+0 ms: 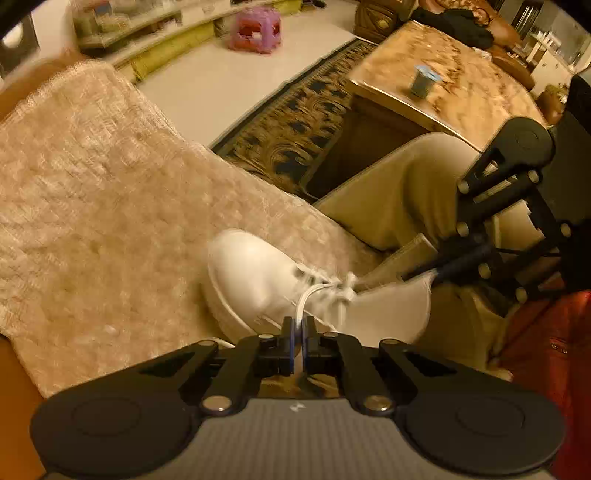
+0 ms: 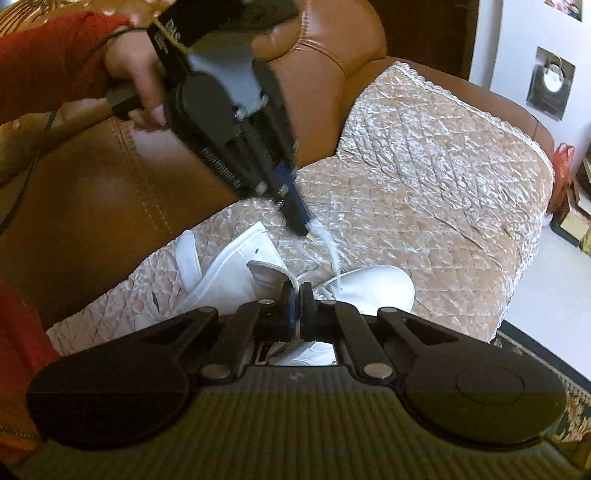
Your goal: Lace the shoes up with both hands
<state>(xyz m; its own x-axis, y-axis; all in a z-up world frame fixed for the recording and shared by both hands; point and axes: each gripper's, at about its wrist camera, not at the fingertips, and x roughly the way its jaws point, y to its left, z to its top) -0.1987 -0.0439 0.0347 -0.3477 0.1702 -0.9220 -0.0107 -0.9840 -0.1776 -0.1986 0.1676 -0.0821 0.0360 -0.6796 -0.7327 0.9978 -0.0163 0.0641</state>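
Left wrist: cup (image 1: 424, 82) on table (image 1: 472, 99), contents unseen.

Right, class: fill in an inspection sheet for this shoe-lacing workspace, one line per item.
Surface: quilted beige cover over a brown leather sofa.
Job's things: white shoe lying on the cover; white lace running from its eyelets.
Clutter: nothing seen on the cover.
Grippers: left gripper shut on the lace; right gripper shut on a lace strand.
Cables: thin black cable beside the hand.
Surroundings: marble-topped table with a cup, patterned rug, purple stool.
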